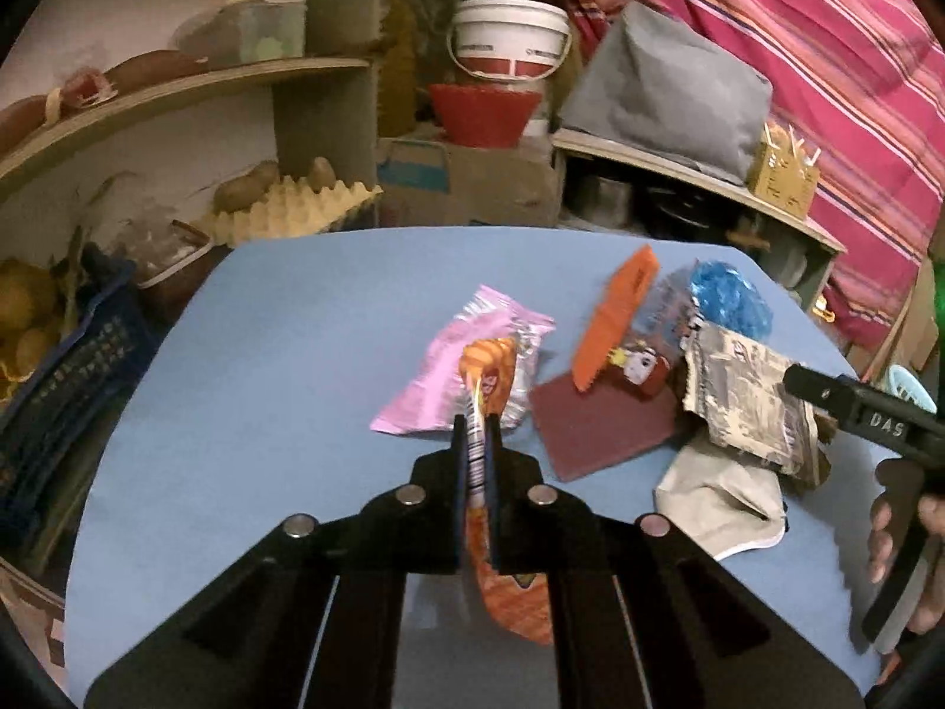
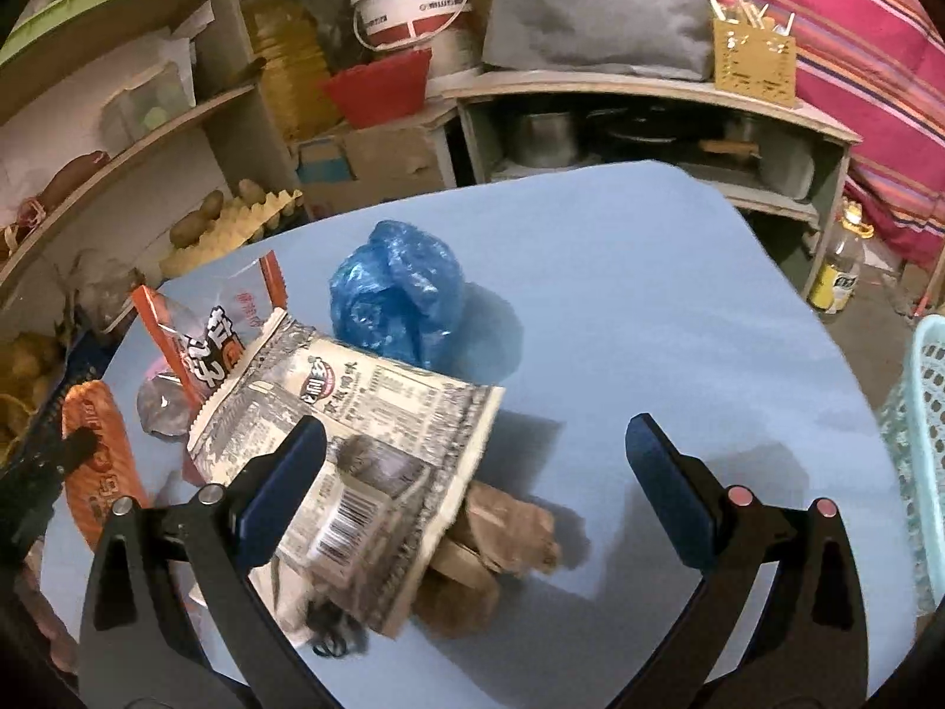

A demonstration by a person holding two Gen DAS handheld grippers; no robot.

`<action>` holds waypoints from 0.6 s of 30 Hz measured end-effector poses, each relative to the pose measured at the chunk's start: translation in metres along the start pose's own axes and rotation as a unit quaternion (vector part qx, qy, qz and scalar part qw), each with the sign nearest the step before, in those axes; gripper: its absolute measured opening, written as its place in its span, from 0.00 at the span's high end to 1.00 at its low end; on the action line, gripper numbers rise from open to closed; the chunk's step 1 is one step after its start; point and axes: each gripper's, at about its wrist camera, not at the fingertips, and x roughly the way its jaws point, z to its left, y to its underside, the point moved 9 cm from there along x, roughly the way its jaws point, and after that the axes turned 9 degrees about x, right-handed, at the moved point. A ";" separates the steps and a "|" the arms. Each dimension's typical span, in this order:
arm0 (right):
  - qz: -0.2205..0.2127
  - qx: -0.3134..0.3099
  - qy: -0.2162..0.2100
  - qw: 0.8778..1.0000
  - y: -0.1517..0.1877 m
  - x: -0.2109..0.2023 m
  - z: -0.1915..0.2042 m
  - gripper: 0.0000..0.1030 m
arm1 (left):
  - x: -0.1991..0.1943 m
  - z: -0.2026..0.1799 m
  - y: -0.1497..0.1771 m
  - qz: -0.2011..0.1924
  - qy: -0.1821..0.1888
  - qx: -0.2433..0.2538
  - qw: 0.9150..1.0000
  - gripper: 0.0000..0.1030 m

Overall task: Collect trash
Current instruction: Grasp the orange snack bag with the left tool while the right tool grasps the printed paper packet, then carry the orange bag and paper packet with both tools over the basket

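Cluttered shelves ring the blue surface [image 2: 620, 272], where the trash sits heaped. My left claw [image 1: 477, 431] is clenched on an orange wrapper [image 1: 490, 378], lifted above the pink wrapper [image 1: 455, 372]. My right claw [image 2: 472, 443] hangs released, its left finger over the grey printed packet [image 2: 378, 413], with the blue plastic bag [image 2: 398, 295] just beyond. I'd keep the left grip firm, since thin foil looks prone to slipping, and carry it toward the teal basket [image 2: 927, 443], which I judge to be the bin.
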 end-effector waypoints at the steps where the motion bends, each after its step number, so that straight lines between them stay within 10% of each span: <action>1: 0.006 -0.001 0.000 1.000 0.002 0.004 0.001 0.06 | 0.000 0.003 0.000 -0.001 -0.003 0.001 1.000 0.95; 18: 0.001 -0.053 -0.029 0.998 0.007 -0.001 0.018 0.85 | -0.004 0.021 0.000 -0.011 -0.022 0.001 1.000 0.95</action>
